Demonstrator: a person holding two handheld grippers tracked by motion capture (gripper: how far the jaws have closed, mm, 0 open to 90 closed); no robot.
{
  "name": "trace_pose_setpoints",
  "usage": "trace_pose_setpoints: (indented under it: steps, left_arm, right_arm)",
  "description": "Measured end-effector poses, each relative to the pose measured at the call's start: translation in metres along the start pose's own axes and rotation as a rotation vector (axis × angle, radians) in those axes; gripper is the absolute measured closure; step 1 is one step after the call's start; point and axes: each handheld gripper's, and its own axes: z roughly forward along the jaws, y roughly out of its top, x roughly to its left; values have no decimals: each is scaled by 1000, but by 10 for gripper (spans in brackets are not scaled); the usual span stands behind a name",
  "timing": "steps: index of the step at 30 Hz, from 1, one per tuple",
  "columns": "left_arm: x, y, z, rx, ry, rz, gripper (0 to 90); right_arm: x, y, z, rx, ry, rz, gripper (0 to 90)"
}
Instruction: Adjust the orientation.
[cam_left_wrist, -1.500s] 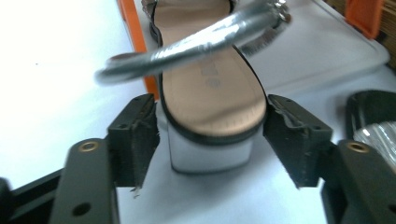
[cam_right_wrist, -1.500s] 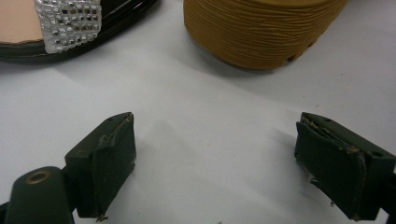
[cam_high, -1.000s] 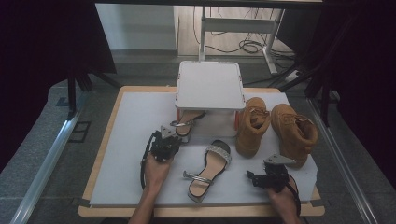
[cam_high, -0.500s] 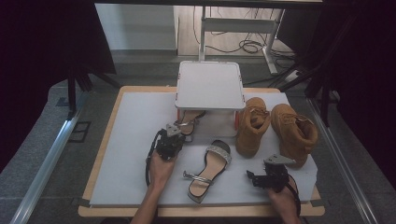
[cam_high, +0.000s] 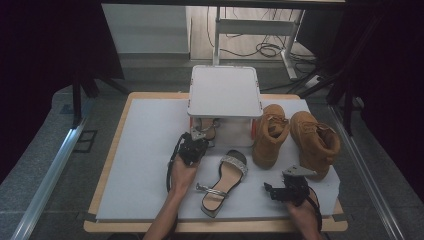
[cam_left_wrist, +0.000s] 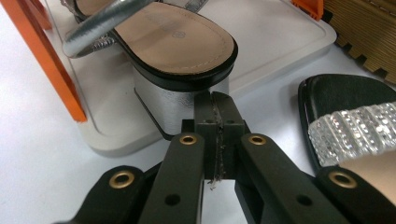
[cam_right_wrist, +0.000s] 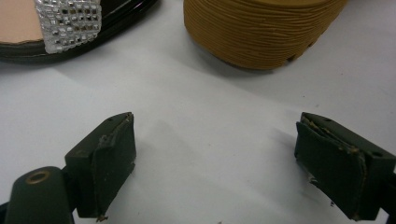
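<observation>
A silver block-heel sandal (cam_left_wrist: 177, 37) lies on the lower tray (cam_left_wrist: 280, 42) of a small white rack (cam_high: 225, 90). My left gripper (cam_left_wrist: 215, 100) is shut with nothing between its jaws, and its tips are right at that sandal's heel; in the high view the left gripper (cam_high: 196, 137) sits at the rack's front left. The matching sandal (cam_high: 225, 180) lies on the white mat, with its rhinestone strap (cam_left_wrist: 355, 126) just to the right of my left gripper. My right gripper (cam_right_wrist: 215, 156) stands open over bare mat, low at the front right (cam_high: 272, 191).
Two tan boots (cam_high: 270, 135) (cam_high: 315, 142) stand right of the rack; a ribbed boot sole (cam_right_wrist: 266, 32) is just ahead of the right gripper. The rack has orange legs (cam_left_wrist: 46, 60). The white mat (cam_high: 145, 150) covers a wooden table; its left half is bare.
My left gripper has moved forward and right, from beside the loose sandal up to the heel of the sandal under the rack. The right gripper has stayed put.
</observation>
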Motion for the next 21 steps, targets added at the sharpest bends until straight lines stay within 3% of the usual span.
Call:
trace_pose_setpoints:
  steps: [9, 21]
  left_arm:
    - [6, 9, 9, 6, 24, -1, 898]
    - [4, 9, 10, -14, 27, -5, 895]
  right_arm:
    - [0, 0, 0, 0, 0, 0, 128]
    - [0, 0, 0, 0, 0, 0, 128]
